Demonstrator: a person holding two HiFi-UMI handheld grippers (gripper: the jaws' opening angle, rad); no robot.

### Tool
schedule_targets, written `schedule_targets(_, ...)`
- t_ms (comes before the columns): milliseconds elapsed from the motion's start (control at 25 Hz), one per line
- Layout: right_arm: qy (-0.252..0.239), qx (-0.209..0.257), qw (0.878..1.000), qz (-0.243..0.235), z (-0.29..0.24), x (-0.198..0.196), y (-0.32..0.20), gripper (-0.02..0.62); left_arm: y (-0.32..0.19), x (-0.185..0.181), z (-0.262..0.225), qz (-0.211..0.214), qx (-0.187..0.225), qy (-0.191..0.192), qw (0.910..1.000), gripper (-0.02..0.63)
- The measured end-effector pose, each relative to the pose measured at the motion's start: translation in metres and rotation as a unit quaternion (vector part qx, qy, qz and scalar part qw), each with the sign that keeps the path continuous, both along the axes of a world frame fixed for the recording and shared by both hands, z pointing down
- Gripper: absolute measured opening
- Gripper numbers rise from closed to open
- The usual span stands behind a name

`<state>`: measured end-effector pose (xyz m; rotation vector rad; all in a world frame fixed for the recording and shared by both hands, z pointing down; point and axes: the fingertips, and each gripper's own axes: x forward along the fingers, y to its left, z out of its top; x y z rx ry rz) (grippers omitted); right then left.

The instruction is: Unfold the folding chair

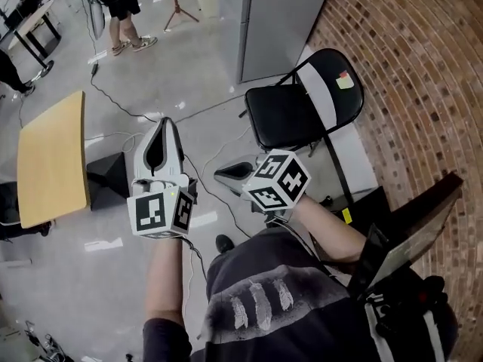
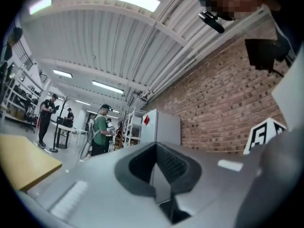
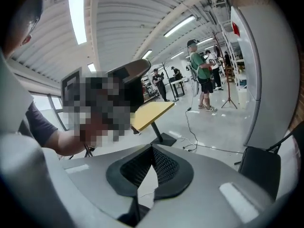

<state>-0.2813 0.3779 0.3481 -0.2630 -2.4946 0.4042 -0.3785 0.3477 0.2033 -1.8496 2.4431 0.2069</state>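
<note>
The black folding chair [image 1: 284, 116] stands opened out on the floor against the brick wall, seat level, its backrest [image 1: 333, 82] crossed by a white strip and carrying a small sticker. My left gripper [image 1: 164, 124] is raised in front of me, left of the chair, shut with nothing in it. My right gripper [image 1: 224, 173] is lower and points left, also shut and bare, well short of the seat. In the left gripper view the left gripper [image 2: 154, 147] aims across the room. In the right gripper view the chair [image 3: 260, 169] sits at the lower right, beside the right gripper [image 3: 152, 149].
A yellow-topped table [image 1: 51, 157] on a black base stands at the left. Cables [image 1: 113, 100] trail over the grey floor. A grey cabinet [image 1: 279, 17] is behind the chair, the brick wall [image 1: 423, 66] to the right. A person [image 1: 124, 10] stands at the far end.
</note>
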Motion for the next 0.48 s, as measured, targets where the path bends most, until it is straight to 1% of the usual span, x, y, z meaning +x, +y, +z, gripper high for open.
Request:
schedule_targets(40, 0.002, 0.0, 1.0, 0.003, -0.001, -0.001, 0.004, 0.002, -0.001, -0.008, -0.002, -0.001, -0.002, 0.006, 1.0, 0.0)
schedule_targets(80, 0.005, 0.004, 1.0, 0.009, -0.001, 0.0, 0.006, 0.002, -0.004, -0.013, -0.001, 0.004, -0.006, 0.024, 0.9997, 0.0)
schedule_targets(120, 0.007, 0.009, 1.0, 0.017, -0.001, 0.001, 0.007, 0.002, -0.008, -0.016, 0.002, 0.013, -0.01, 0.051, 0.9985, 0.0)
schedule_targets(200, 0.012, 0.019, 0.999, 0.037, 0.0, 0.008, 0.004, 0.002, -0.019, -0.011, 0.015, 0.041, -0.025, 0.103, 0.9935, 0.0)
schedule_targets(280, 0.016, 0.026, 0.998, 0.058, 0.002, 0.02, -0.004, 0.002, -0.033, 0.007, 0.034, 0.073, -0.058, 0.139, 0.9859, 0.0)
schedule_targets(360, 0.019, 0.031, 0.996, 0.077, 0.004, 0.035, -0.018, 0.002, -0.049, 0.035, 0.057, 0.102, -0.099, 0.161, 0.9767, 0.0)
schedule_targets(480, 0.009, 0.023, 0.995, 0.101, 0.01, 0.061, -0.041, 0.002, -0.066, 0.079, 0.088, 0.129, -0.147, 0.163, 0.9671, 0.0)
